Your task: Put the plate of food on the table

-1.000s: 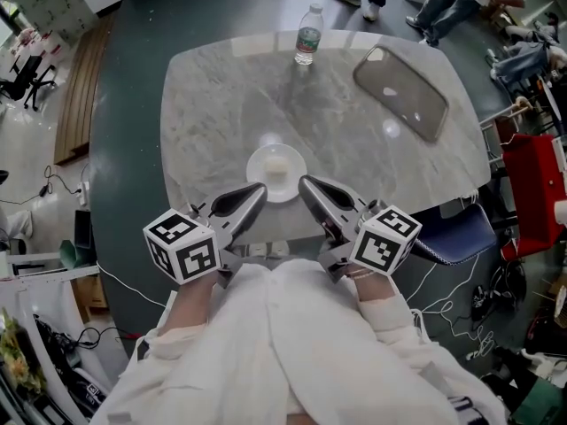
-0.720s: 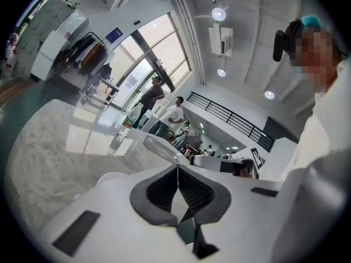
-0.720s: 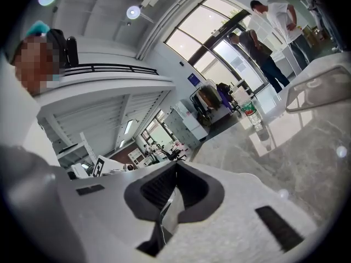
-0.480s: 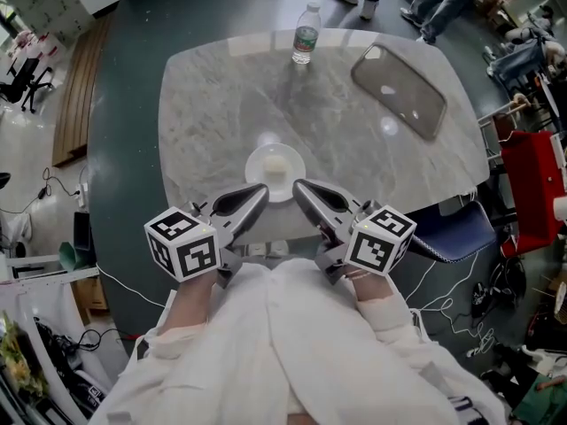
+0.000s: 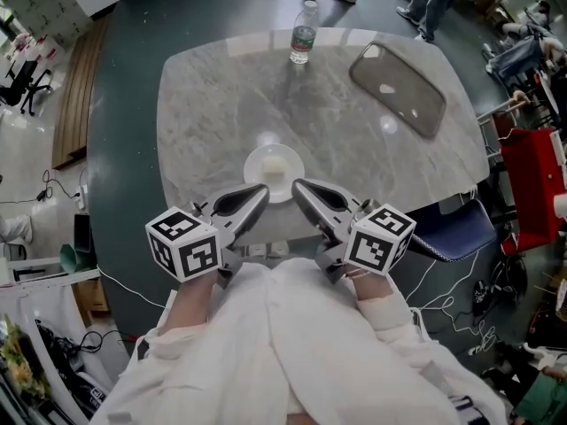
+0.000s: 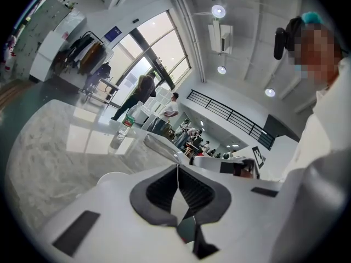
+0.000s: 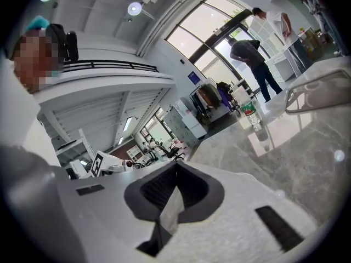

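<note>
In the head view, a pale marble desk (image 5: 213, 104) fills the middle of the frame. The plate of food (image 5: 275, 172), a white plate with a pale lump in its centre, rests on the desk close to the near edge. The left tongs (image 5: 260, 189) and right tongs (image 5: 298, 186) point toward it from below. Their tips lie at the plate's near rim, 1 on each side, and I cannot tell whether they touch it. Each carries a marker cube, the left cube (image 5: 183, 244) and the right cube (image 5: 381, 239), above white sleeves (image 5: 292, 343). A water bottle (image 5: 303, 34) stands upright at the far edge of the desk. A dark tray (image 5: 397, 88) lies at the far right corner, well apart from the plate.

In the left gripper view, the left tongs (image 6: 177, 169) are closed. The 2 pads meet along a thin seam with nothing between them. A slice of the plate's white rim (image 6: 112, 177) shows just left of the tips. Beyond stand the bottle (image 6: 122, 131) and the tray (image 6: 162, 146).

In the right gripper view, the right tongs (image 7: 175, 167) are likewise closed and hold nothing. The bottle (image 7: 250, 114) and the tray (image 7: 321, 91) sit farther out on the desk.
</note>
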`<act>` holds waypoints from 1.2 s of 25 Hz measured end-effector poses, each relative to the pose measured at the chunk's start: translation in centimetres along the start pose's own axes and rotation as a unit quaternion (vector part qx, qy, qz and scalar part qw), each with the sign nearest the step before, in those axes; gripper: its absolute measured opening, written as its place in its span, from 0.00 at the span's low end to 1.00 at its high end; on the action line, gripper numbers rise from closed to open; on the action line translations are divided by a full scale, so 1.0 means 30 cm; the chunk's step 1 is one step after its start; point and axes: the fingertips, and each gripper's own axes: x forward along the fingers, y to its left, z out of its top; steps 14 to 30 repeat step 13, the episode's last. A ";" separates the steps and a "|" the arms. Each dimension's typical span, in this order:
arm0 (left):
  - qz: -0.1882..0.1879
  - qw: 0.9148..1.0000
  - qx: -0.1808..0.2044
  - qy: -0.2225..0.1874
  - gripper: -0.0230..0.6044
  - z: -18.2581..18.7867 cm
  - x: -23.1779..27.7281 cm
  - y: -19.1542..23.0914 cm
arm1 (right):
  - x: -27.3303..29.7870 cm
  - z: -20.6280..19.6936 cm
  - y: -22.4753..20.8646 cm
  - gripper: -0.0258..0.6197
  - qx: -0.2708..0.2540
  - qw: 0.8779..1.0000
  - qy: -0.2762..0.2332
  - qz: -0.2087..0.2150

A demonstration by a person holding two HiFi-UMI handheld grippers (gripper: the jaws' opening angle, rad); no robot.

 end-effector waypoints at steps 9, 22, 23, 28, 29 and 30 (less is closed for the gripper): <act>-0.008 1.000 -0.006 0.010 0.07 -0.012 0.026 -0.004 | 0.006 -0.014 -0.005 0.04 -0.004 1.000 0.009 0.008; -0.016 1.000 -0.006 0.007 0.07 -0.013 0.035 -0.018 | 0.010 -0.015 -0.001 0.04 -0.009 1.000 0.012 0.010; -0.016 1.000 -0.006 0.007 0.07 -0.013 0.035 -0.018 | 0.010 -0.015 -0.001 0.04 -0.009 1.000 0.012 0.010; -0.016 1.000 -0.006 0.007 0.07 -0.013 0.035 -0.018 | 0.010 -0.015 -0.001 0.04 -0.009 1.000 0.012 0.010; -0.016 1.000 -0.006 0.007 0.07 -0.013 0.035 -0.018 | 0.010 -0.015 -0.001 0.04 -0.009 1.000 0.012 0.010; -0.016 1.000 -0.006 0.007 0.07 -0.013 0.035 -0.018 | 0.010 -0.015 -0.001 0.04 -0.009 1.000 0.012 0.010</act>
